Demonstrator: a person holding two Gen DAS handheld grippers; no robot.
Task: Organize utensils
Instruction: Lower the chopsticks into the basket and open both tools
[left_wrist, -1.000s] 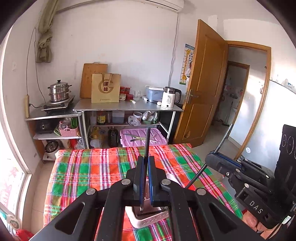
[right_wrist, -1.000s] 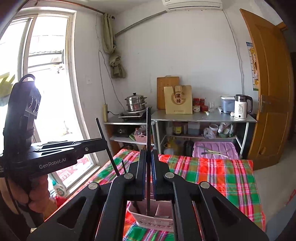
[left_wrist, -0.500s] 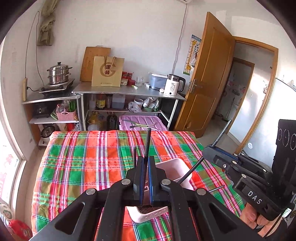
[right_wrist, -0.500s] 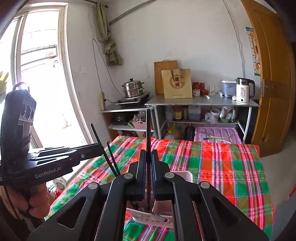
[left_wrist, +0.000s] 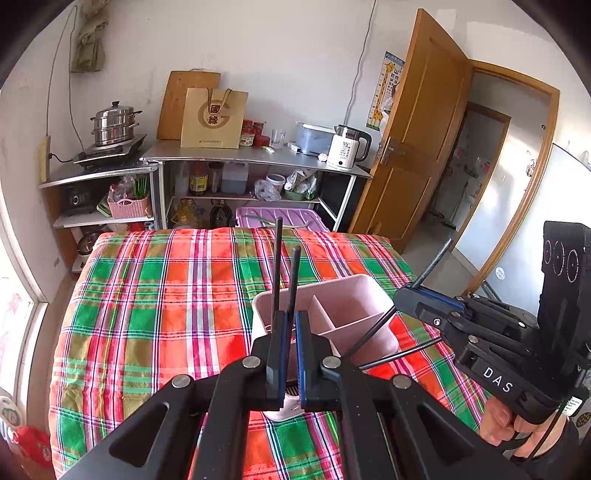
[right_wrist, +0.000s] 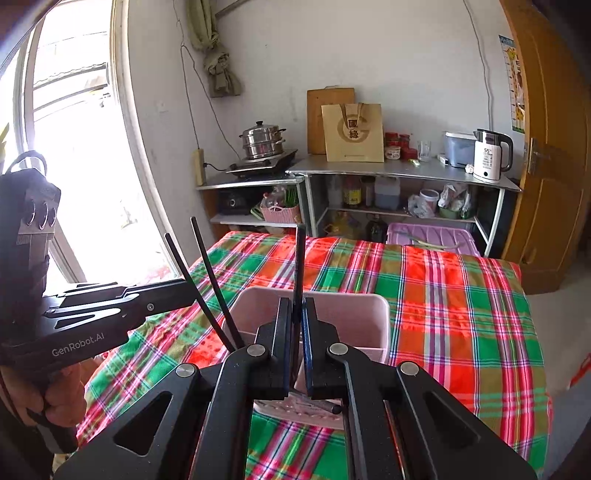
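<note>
Near the front edge of the plaid tablecloth, your pink holder sits right under both grippers. The left gripper is clamped on two black chopsticks standing near upright over the left compartment; the right gripper pinches another chopstick the same way. Smooth plastic walls, thin slick sticks, so drop them straight down.

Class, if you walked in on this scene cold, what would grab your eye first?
The red-and-green plaid tablecloth fills the middle. On it stands a pink utensil holder, with the left gripper and right gripper each shut on black chopsticks over it.
</note>
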